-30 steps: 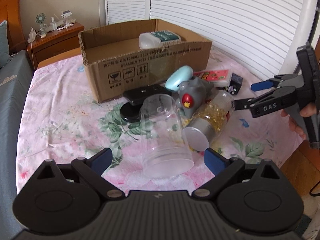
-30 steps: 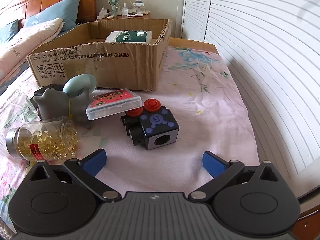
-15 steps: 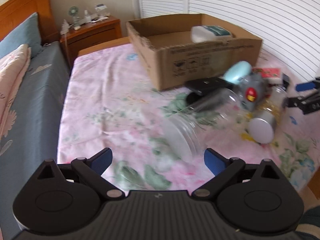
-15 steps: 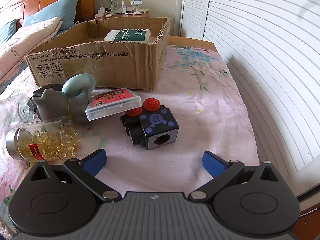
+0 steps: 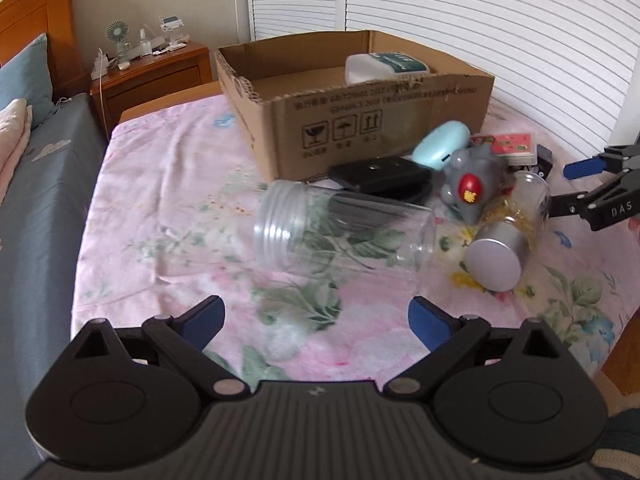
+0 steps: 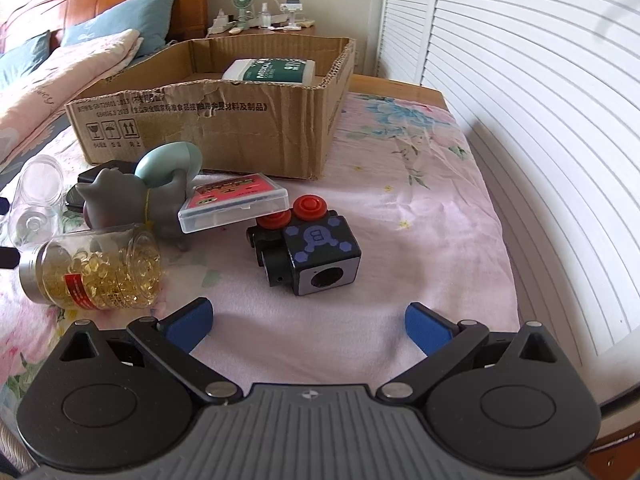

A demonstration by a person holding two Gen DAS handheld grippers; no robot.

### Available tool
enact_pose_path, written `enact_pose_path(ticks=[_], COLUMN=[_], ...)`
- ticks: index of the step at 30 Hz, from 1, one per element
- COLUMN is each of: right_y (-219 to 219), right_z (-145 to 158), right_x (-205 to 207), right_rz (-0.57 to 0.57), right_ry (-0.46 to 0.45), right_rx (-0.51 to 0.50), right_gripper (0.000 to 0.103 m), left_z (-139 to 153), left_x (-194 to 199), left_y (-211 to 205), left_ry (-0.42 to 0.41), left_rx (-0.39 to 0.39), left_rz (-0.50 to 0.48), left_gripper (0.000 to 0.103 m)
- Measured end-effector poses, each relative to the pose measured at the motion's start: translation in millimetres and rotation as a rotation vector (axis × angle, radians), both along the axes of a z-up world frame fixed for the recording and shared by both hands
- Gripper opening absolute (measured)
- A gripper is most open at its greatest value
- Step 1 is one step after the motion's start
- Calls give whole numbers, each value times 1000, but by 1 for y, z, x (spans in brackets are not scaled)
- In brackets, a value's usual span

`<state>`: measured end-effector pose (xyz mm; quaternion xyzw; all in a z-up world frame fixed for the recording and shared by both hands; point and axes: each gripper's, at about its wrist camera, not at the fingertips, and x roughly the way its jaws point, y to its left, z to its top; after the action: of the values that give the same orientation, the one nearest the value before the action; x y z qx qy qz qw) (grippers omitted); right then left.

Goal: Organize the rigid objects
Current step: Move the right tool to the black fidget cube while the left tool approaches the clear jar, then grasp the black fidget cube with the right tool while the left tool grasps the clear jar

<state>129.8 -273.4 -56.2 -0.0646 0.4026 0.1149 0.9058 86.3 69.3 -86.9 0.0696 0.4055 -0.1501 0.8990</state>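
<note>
An empty clear jar [image 5: 340, 232] lies on its side on the floral sheet, just ahead of my open, empty left gripper [image 5: 316, 320]. Beside it lie a capsule jar with a silver lid [image 5: 504, 236], a grey toy [image 5: 472, 184], a teal case [image 5: 440, 148] and a black device [image 5: 380, 176]. My right gripper [image 6: 308, 320] is open and empty, just short of a black cube toy with red buttons [image 6: 316, 248]. A clear card box with a red label [image 6: 236, 200] leans on the cube. The cardboard box [image 6: 224, 128] behind holds a white and green container [image 6: 272, 70].
The bed's right edge runs along white shutter doors [image 6: 540, 100]. A wooden nightstand [image 5: 152, 72] with a small fan stands behind the bed. Pillows [image 6: 80, 60] and a blue sheet [image 5: 36, 208] lie to the left. The right gripper shows at the left wrist view's right edge [image 5: 576, 184].
The left wrist view has swung left and back toward the pile. The clear jar now lies crosswise with its open mouth to the left. The right gripper has barely moved.
</note>
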Motion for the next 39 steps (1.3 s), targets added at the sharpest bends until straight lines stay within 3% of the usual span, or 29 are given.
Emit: enact_pose_path(ticks=[2, 4, 20, 28, 34, 39], right_y=[-1, -1, -1, -3, 2, 2], right_z=[0, 1, 1, 1, 3, 10], right_x=[1, 2, 33, 37, 45, 41], right_rz=[17, 37, 207, 255, 289, 310], right_ry=[1, 2, -2, 0, 23, 28], right_rx=[-1, -1, 4, 2, -11, -9], right_gripper=[103, 103, 103, 103, 103, 78], left_z=[-4, -7, -8, 2, -1, 2], left_x=[3, 2, 4, -1, 4, 2], left_y=[-3, -7, -14, -18, -18, -17], left_ry=[28, 19, -26, -98, -84, -91], left_rx=[-20, -22, -19, 27, 23, 22], left_rz=[5, 11, 97, 63, 74, 71], left_gripper=[98, 102, 102, 102, 102, 102])
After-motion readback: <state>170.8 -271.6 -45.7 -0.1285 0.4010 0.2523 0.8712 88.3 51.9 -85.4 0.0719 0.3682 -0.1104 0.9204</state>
